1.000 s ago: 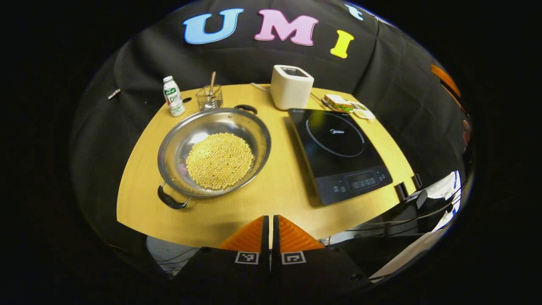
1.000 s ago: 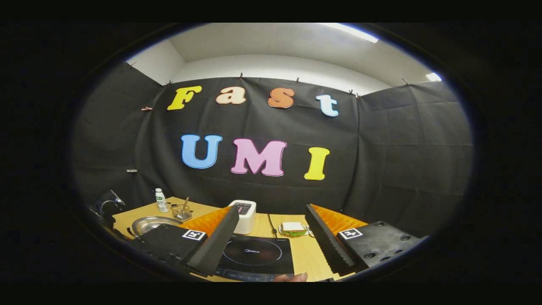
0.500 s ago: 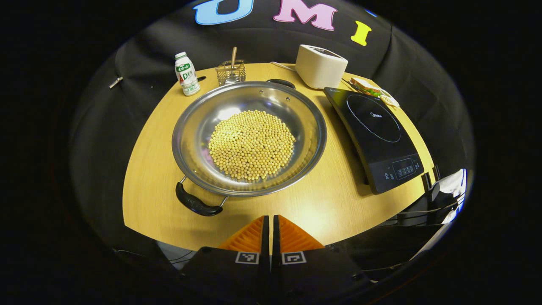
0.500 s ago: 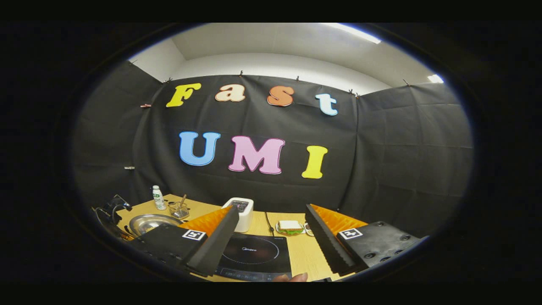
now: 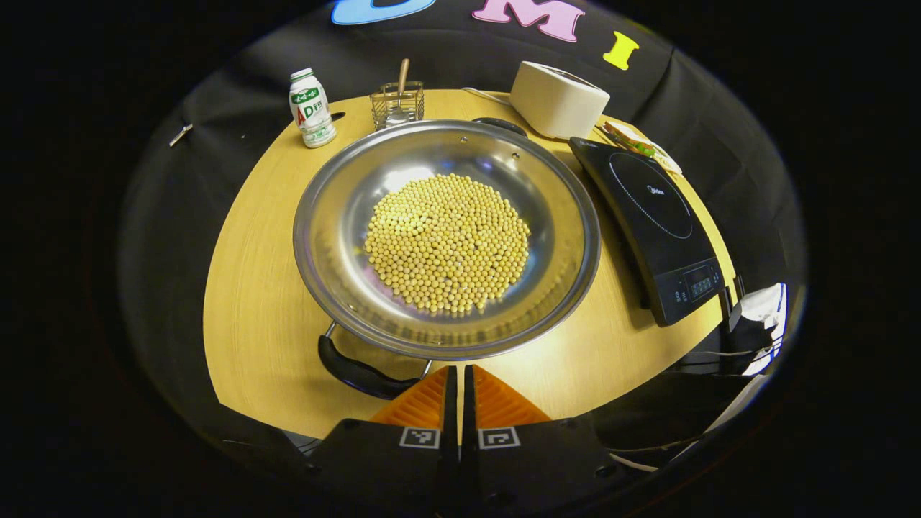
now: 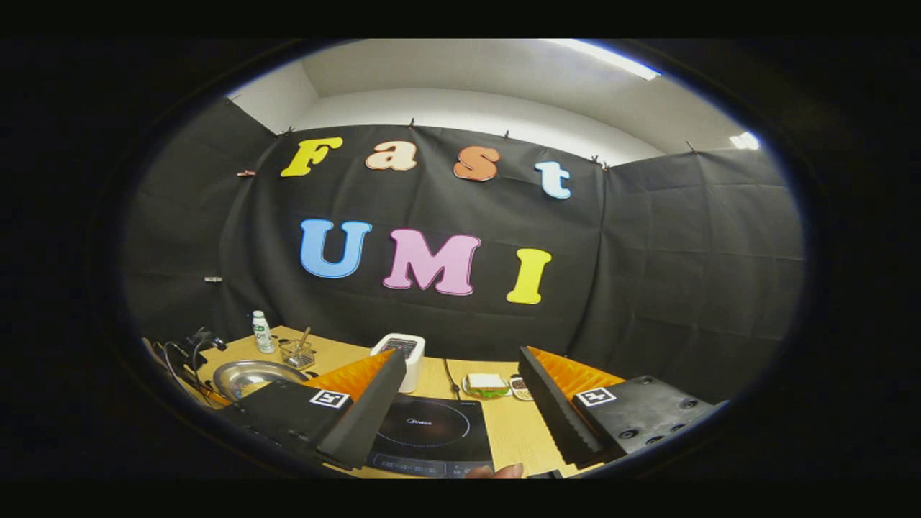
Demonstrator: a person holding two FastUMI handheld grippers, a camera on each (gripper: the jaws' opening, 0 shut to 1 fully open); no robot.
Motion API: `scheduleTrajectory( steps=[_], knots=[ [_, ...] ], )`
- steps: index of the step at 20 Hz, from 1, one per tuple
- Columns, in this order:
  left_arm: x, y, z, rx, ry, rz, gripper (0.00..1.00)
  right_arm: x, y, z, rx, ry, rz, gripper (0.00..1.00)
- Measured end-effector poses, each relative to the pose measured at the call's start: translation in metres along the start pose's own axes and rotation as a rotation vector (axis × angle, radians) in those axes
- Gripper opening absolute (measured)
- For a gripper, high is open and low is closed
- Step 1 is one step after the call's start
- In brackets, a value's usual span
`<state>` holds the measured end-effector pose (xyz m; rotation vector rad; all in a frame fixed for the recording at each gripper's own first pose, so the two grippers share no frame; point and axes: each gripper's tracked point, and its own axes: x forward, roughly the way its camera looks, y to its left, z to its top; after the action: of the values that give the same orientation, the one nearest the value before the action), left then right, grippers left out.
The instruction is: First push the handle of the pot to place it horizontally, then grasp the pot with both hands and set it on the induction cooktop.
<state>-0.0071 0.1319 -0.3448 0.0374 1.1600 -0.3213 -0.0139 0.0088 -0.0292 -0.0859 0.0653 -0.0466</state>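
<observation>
Two fingers of the left gripper (image 5: 458,388) lie pressed together, clamped on nothing, tips just beside the pot's near black handle (image 5: 360,373), which sits a little to their left. Contact there: cannot tell. Pot (image 5: 446,237) rests on the wooden table (image 5: 252,316), wide steel bowl holding a flat heap of yellow beans (image 5: 447,243); far handle (image 5: 498,125) points toward the toaster (image 5: 558,108). Induction cooktop (image 5: 658,223) lies right of the pot, just apart from it. Small bottle (image 5: 310,108) and wire holder (image 5: 397,106) stand behind. Right gripper (image 6: 460,406) hangs above the cooktop's near edge, fingers spread wide, holding nothing.
</observation>
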Motion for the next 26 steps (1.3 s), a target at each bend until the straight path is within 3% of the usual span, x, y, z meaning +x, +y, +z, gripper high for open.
scheduleTrajectory(
  steps=[9, 23, 26],
  knots=[
    [-0.003, 0.027, 0.005, -0.022, -0.015, 0.000, 0.05, 0.001, 0.012, -0.001, -0.010, 0.010, -0.012, 0.98],
    [-0.003, 0.112, 0.023, -0.004, -0.027, 0.114, 0.05, -0.001, 0.025, -0.015, -0.032, 0.048, -0.025, 0.96],
    [0.000, 0.132, 0.031, 0.012, -0.035, 0.157, 0.05, -0.002, 0.028, -0.017, -0.038, 0.058, -0.026, 0.99]
  ],
)
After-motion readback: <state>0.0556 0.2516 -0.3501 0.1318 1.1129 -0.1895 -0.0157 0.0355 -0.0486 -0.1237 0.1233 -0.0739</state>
